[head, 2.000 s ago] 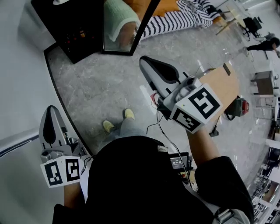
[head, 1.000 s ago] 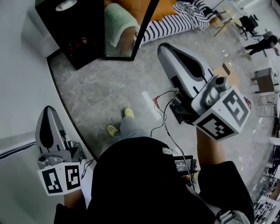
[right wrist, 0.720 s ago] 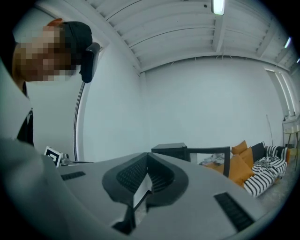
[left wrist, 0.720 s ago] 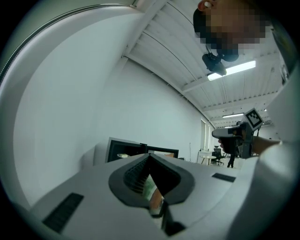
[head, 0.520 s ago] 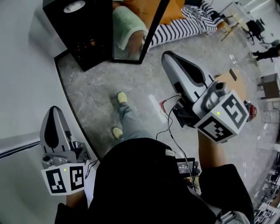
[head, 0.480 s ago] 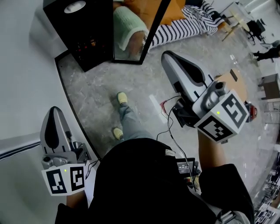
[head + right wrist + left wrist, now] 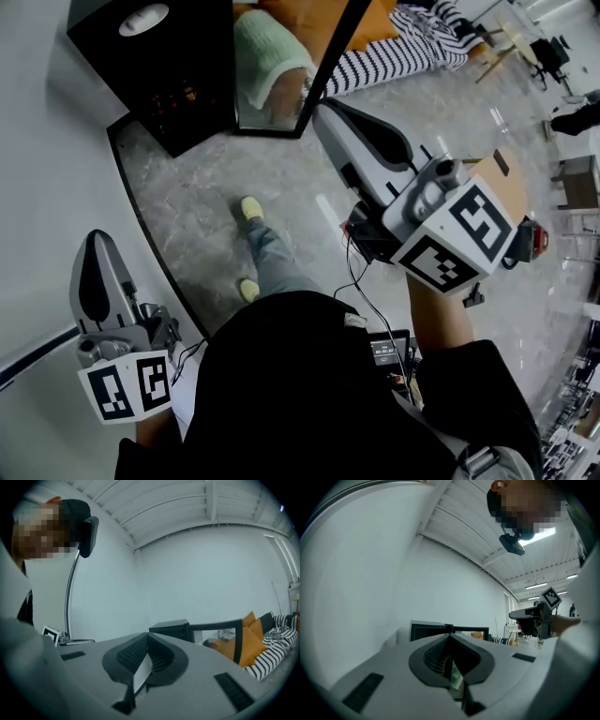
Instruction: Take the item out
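left tongs [image 7: 97, 236], right tongs [image 7: 324, 107] grey, black-white marker cubes [image 7: 457, 239]; black top [image 7: 309, 394], yellow shoes [image 7: 251, 208].

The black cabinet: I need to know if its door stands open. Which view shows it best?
The head view: the black cabinet shows large from above, its glass door swung out. The right gripper view gives it smaller, side-on behind the jaws. The left gripper view shows only a far strip of it.
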{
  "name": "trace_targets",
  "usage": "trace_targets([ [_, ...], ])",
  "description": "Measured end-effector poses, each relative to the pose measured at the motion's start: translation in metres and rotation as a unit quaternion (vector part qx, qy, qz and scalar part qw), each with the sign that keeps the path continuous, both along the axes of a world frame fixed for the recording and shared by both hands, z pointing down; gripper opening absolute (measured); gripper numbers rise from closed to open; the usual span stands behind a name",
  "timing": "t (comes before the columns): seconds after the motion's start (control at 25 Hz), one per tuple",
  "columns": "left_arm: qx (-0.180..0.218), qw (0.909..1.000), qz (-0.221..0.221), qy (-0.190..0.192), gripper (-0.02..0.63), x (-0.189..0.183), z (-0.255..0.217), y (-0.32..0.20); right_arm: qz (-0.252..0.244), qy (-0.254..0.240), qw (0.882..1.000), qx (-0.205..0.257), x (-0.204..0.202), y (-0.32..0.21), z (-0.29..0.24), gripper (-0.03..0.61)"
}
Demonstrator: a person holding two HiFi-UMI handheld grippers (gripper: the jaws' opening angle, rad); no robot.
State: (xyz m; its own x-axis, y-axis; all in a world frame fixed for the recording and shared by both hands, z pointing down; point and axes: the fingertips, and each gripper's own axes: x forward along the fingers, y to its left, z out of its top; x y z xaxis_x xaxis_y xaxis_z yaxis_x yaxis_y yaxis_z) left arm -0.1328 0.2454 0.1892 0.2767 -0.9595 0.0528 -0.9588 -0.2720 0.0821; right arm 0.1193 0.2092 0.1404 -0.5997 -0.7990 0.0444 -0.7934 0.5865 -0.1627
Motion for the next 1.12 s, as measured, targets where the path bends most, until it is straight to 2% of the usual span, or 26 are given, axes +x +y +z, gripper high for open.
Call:
trace_targets([
  [0.4, -0.021, 0.9995, 0.021, 0.004, 0.006, 0.027, 0.01, -0.118, 0.0, -0.01, 1.0, -0.025, 0.014, -0.119, 0.017, 0.006],
  [0.64, -0.027, 0.9994, 0.019, -0.005, 0.006, 0.041, -0.002, -0.171, -0.018, -0.01, 0.999, -0.043, 0.013, -0.176, 0.024, 0.006],
  [0.88, -0.039, 0.9992, 0.009, -0.001, 0.006, 0.034, 0.012, -0.214, -0.042, -0.006, 0.997, -0.065, -0.006, -0.221, 0.047, 0.006],
  [1.12, -0.036, 0.9992, -0.013, -0.007, 0.006, 0.026, 0.001, -0.251, -0.074, -0.009, 0.995, -0.073, -0.023, -0.265, 0.048, 0.006],
])
